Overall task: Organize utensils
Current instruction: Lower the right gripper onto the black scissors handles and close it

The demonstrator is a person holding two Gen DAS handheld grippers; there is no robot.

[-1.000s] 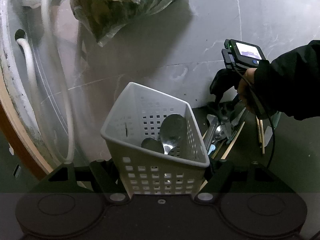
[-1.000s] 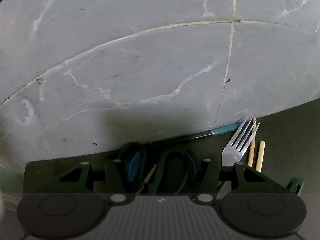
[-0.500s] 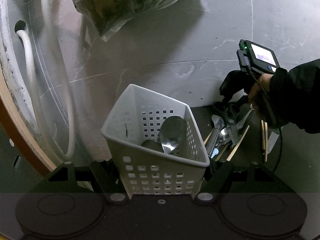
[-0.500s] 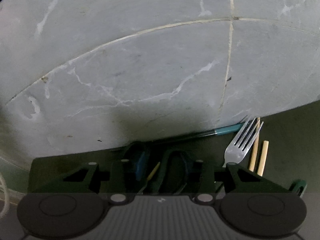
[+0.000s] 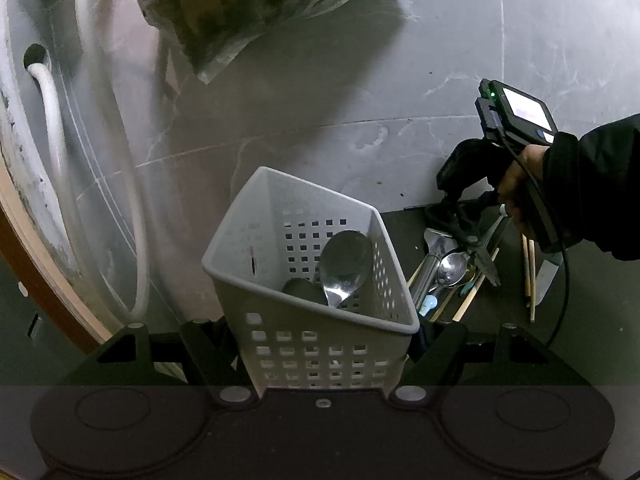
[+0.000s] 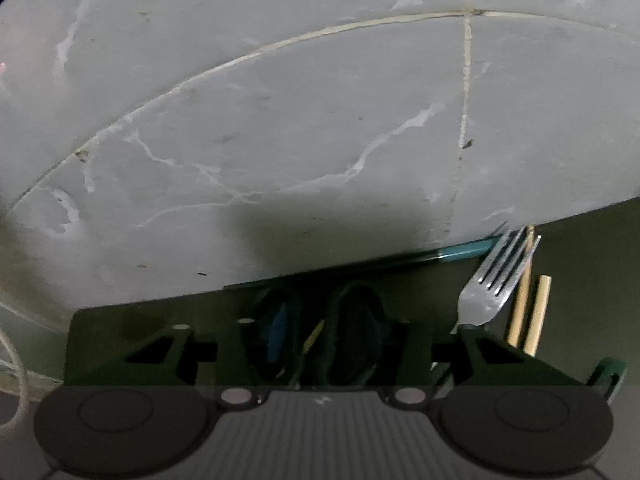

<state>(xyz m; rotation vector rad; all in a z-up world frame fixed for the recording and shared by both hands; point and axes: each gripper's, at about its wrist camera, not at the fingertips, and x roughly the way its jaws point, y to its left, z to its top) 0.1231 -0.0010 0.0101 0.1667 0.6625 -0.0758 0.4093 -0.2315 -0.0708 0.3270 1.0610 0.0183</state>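
Observation:
My left gripper (image 5: 324, 332) is shut on a white perforated basket (image 5: 280, 216), one finger on each side wall. A large steel spoon (image 5: 344, 264) and another spoon bowl lie inside it. To its right, loose utensils lie on a dark mat: a spoon (image 5: 452, 270), scissors (image 5: 484, 252) and chopsticks (image 5: 528, 276). My right gripper (image 5: 460, 204), held by a hand in a black sleeve, points down into this pile. In the right wrist view the right gripper (image 6: 324, 332) has its jaws closing around the scissors' dark handle loops (image 6: 360, 312); the pads do not visibly press. A fork (image 6: 488, 284) lies just right.
White hoses (image 5: 52, 128) run down the left side beside a wooden edge (image 5: 40, 264). A plastic bag of dark stuff (image 5: 240, 8) lies at the top. Grey marble tiles (image 6: 320, 120) lie beyond the mat. Chopstick ends (image 6: 536, 312) and a teal-handled stick (image 6: 464, 250) lie by the fork.
The right gripper's fingers have drawn closer together around the scissors' handles while it sank slightly toward the pile. The left gripper still holds the basket in the same way.

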